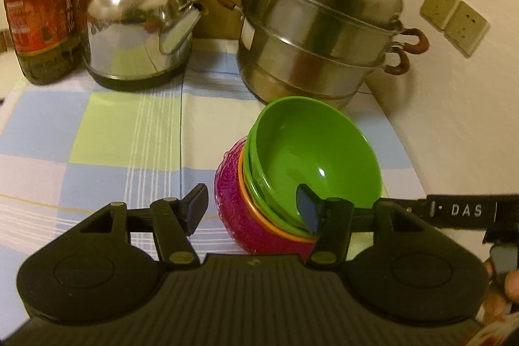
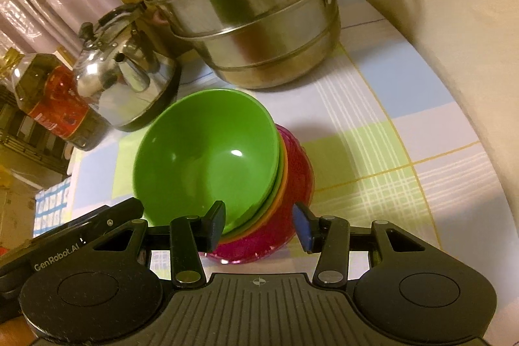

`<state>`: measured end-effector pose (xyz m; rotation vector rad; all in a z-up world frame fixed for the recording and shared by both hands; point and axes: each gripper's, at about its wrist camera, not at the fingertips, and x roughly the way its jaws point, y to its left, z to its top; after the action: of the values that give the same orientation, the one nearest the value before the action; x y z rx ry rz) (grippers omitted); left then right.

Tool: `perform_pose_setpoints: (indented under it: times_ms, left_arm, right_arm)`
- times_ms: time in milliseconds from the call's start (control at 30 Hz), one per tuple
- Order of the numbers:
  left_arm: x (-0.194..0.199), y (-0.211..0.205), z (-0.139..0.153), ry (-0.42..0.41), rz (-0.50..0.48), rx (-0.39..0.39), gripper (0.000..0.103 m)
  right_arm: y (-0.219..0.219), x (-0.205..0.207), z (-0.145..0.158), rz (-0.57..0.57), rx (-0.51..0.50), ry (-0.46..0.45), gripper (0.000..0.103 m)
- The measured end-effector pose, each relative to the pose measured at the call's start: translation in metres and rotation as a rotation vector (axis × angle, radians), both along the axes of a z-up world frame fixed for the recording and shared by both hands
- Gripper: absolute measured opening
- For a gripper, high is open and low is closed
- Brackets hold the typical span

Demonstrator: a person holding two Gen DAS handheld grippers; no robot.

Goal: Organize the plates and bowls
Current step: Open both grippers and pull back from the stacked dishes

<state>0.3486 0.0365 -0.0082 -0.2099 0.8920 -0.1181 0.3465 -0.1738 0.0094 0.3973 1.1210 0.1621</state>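
The left gripper (image 1: 251, 209) has its fingers spread wide, 1 inside the green bowl (image 1: 316, 151) and 1 outside the stack. The right gripper (image 2: 259, 227) is likewise open, straddling the stack's near rim. The nested bowls sit on the checked desk (image 1: 97, 132) near its right edge, in front of the steamer pot (image 1: 321, 31); a kettle (image 1: 139, 21) stands toward the far left corner.

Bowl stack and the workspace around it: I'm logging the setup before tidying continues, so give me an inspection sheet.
Surface: checked tablecloth, blue, green and white.
Job's things: green bowl tilted atop nested stack; orange bowl rim below it; magenta bowl at bottom.
Clutter: steamer pot, kettle, oil bottle.
Grippers: left hand-held gripper and right hand-held gripper open, each straddling the stack's rim.
Cables: nothing seen.
Surroundings: wall sockets.
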Motion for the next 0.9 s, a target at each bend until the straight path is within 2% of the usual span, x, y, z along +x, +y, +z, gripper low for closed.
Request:
perform_pose_setpoints:
  times_ms: [200, 433, 500, 567, 900]
  left_arm:
    - [-0.026, 0.001, 0.015, -0.024, 0.004, 0.023, 0.056]
    - [-0.062, 0.002, 0.027, -0.06, -0.006, 0.04, 0.056]
    - [-0.072, 0.0, 0.029, -0.068, -0.009, 0.057, 0.061]
    - [-0.084, -0.001, 0.031, -0.08, -0.013, 0.068, 0.071]
    - [-0.145, -0.008, 0.041, -0.119, 0.008, 0.07, 0.071]
  right_arm:
    - [0.0, -0.022, 0.01, 0.02, -0.014, -0.032, 0.046]
    - [0.015, -0.063, 0.024, 0.144, -0.08, -0.155, 0.048]
    - [0.015, -0.076, 0.026, 0.144, -0.076, -0.176, 0.051]
    - [0.015, -0.088, 0.029, 0.134, -0.068, -0.202, 0.057]
    - [0.009, -0.153, 0.045, 0.074, -0.083, -0.287, 0.06]
